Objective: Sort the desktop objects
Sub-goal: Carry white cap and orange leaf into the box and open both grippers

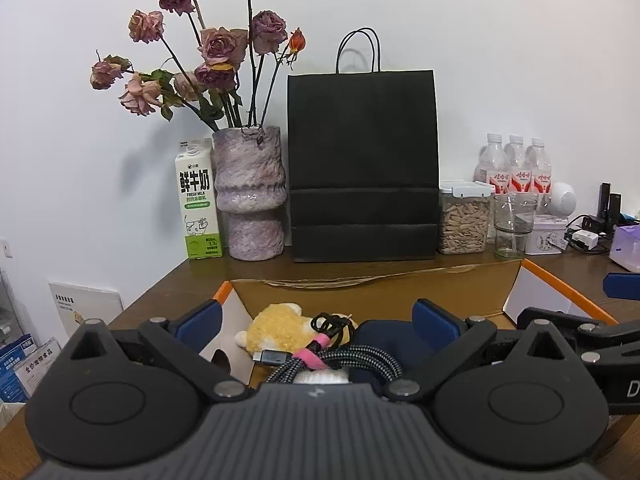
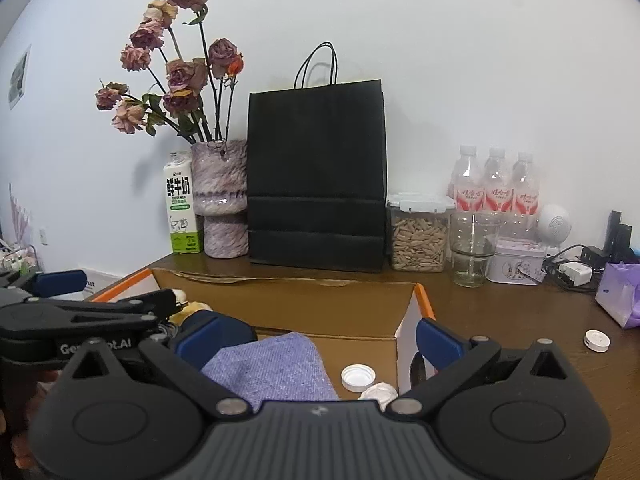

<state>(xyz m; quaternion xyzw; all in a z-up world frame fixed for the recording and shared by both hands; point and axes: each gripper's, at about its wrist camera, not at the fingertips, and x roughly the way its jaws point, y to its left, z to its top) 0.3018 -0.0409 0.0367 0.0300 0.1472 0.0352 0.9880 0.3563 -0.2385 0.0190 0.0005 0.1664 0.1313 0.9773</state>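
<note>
An open cardboard box point(image 1: 400, 292) with orange-edged flaps sits on the brown desk. In the left wrist view it holds a yellow plush toy point(image 1: 276, 328), a braided cable point(image 1: 352, 360) bound with a pink tie, and a dark blue item point(image 1: 384, 332). My left gripper point(image 1: 316, 316) hangs open above them with nothing between its blue pads. In the right wrist view the box point(image 2: 320, 304) holds a purple cloth point(image 2: 272, 364), a white bottle cap point(image 2: 358, 376) and crumpled white paper point(image 2: 378, 392). My right gripper point(image 2: 322, 338) stands open over these, holding nothing.
Along the wall stand a milk carton point(image 1: 198, 200), a vase of dried roses point(image 1: 250, 196), a black paper bag point(image 1: 362, 168), a seed jar point(image 1: 464, 220), a glass point(image 1: 512, 224) and water bottles point(image 1: 514, 164). A white puck point(image 2: 597, 338) and a purple bag point(image 2: 620, 296) lie right of the box.
</note>
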